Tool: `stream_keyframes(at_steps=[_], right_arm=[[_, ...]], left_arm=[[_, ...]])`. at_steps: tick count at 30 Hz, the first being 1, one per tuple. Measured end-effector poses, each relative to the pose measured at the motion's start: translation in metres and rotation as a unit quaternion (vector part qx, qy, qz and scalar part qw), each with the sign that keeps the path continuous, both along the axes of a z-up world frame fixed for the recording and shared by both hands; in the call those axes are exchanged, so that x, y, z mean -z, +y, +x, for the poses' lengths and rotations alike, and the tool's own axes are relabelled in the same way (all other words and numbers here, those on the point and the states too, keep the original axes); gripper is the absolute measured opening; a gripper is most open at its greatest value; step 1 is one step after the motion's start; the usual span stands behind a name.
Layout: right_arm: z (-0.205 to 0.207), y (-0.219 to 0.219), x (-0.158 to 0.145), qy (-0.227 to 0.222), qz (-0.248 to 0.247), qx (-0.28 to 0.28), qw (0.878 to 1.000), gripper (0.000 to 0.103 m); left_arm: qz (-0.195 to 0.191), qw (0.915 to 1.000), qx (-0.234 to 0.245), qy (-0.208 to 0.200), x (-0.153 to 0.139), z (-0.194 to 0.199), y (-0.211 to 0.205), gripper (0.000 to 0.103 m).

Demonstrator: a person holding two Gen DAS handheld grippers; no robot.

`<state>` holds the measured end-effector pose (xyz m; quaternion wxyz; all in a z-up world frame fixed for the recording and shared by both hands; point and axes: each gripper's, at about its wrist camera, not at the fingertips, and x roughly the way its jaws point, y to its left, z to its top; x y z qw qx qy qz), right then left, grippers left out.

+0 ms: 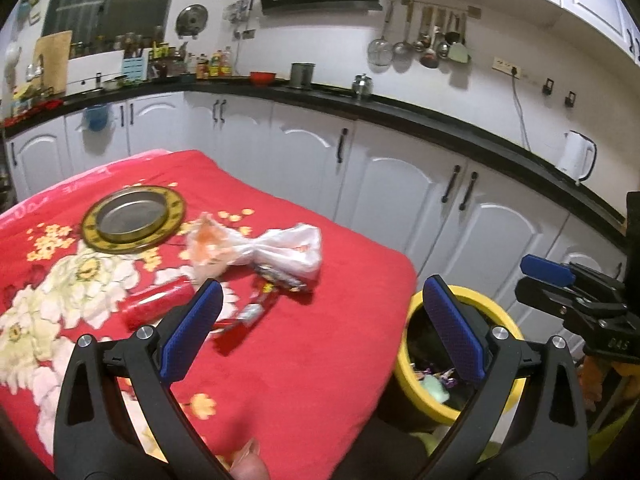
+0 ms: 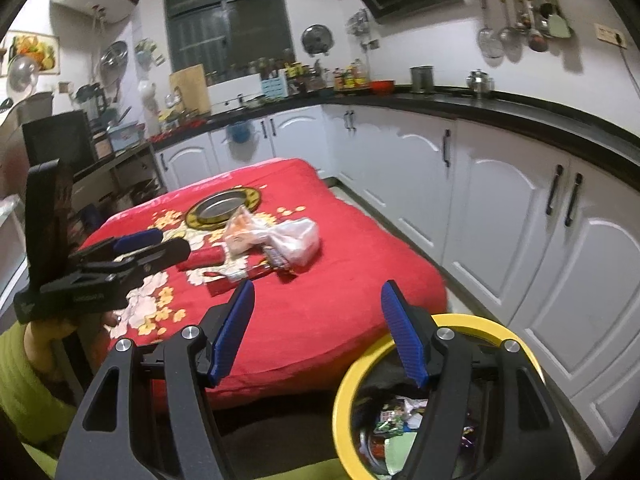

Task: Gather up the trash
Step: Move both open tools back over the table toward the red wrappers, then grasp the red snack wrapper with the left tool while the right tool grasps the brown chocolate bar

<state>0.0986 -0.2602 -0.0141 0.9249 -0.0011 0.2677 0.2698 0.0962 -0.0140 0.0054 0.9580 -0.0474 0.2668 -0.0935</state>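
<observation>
A white plastic bag (image 1: 280, 248) lies on the red floral cloth (image 1: 312, 352), with red snack wrappers (image 1: 256, 312) and a red tube-shaped packet (image 1: 160, 304) beside it. The bag (image 2: 288, 236) and wrappers (image 2: 256, 270) also show in the right wrist view. A yellow-rimmed bin (image 1: 428, 400) with trash inside stands at the table's right corner, also in the right wrist view (image 2: 352, 376). My left gripper (image 1: 324, 308) is open and empty above the cloth's near edge. My right gripper (image 2: 318, 304) is open and empty, above the bin's left rim.
A round metal dish with a yellow rim (image 1: 134, 220) sits at the far side of the cloth. White cabinets (image 1: 400, 184) under a black counter (image 1: 460, 120) run behind and to the right. A white kettle (image 1: 576, 158) stands on the counter.
</observation>
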Motion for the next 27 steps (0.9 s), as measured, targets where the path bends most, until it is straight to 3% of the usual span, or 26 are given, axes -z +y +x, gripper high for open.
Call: stream_keyframes(at_steps=[10, 19, 23, 24, 27], right_arm=[[0.009, 0.047, 0.005, 0.002, -0.022, -0.05, 0.998, 0.063], [0.038, 0.085, 0.024, 0.01, -0.054, -0.084, 0.995, 0.063], [0.063, 0.102, 0.045, 0.031, -0.077, -0.093, 0.992, 0.049], [0.071, 0.105, 0.051, 0.037, -0.082, -0.093, 0.992, 0.048], [0.09, 0.113, 0.065, 0.051, -0.092, -0.092, 0.99, 0.044]], left_arm=[[0.025, 0.9992, -0.027, 0.014, 0.003, 0.0, 0.047, 0.092], [0.012, 0.9983, -0.033, 0.046, 0.023, 0.012, 0.075, 0.092], [0.01, 0.997, -0.023, 0.073, 0.041, 0.022, 0.079, 0.089], [0.011, 0.9966, -0.019, 0.079, 0.045, 0.025, 0.08, 0.083], [0.009, 0.9955, -0.007, 0.095, 0.057, 0.033, 0.079, 0.08]])
